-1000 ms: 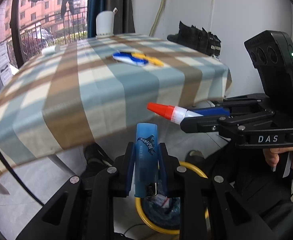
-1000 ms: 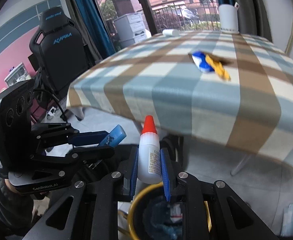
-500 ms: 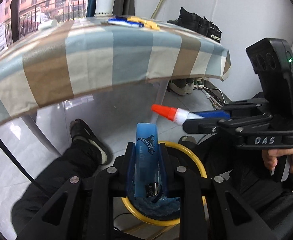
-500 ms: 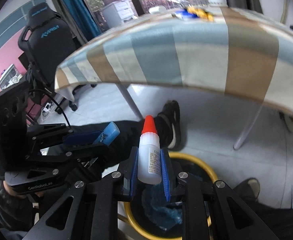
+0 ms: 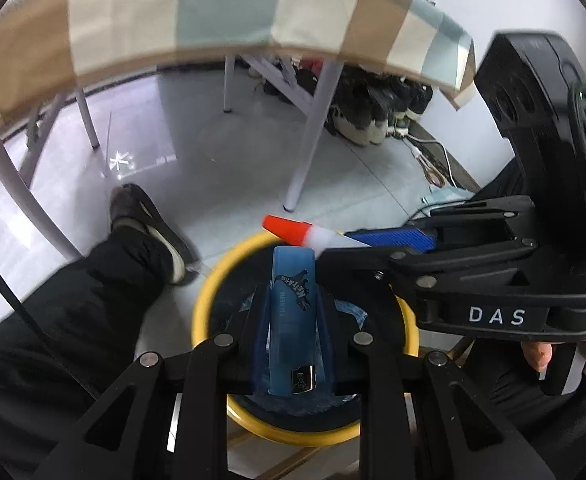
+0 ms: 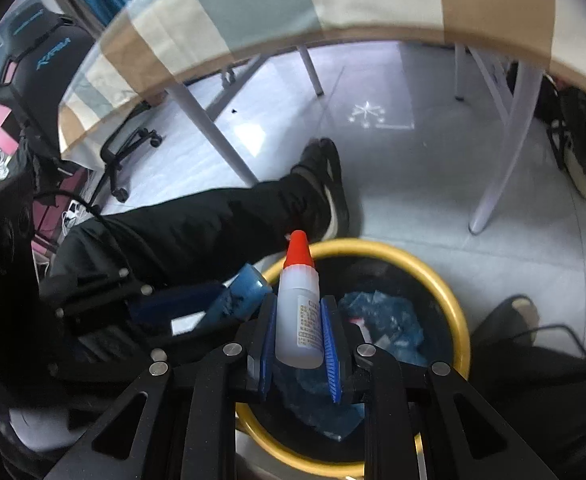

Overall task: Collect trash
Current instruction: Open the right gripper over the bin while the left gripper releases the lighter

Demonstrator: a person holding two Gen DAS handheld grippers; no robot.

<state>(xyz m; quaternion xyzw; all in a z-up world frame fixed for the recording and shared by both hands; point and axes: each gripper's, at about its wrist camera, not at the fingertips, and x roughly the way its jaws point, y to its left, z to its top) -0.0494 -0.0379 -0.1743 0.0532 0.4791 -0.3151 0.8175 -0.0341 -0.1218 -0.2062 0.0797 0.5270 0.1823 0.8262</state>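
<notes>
With "DAS" printed on its side, the right gripper [image 6: 298, 334] pinched a red-capped glue bottle [image 6: 298, 316] and the left gripper [image 5: 291, 330] pinched a blue lighter [image 5: 291, 320], both above the yellow-rimmed trash bin [image 6: 451, 300].

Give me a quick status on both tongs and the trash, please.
Left tongs shut on blue lighter. Right tongs shut on glue bottle. Both over the yellow-rimmed bin. Nothing blocking the drop.
</notes>
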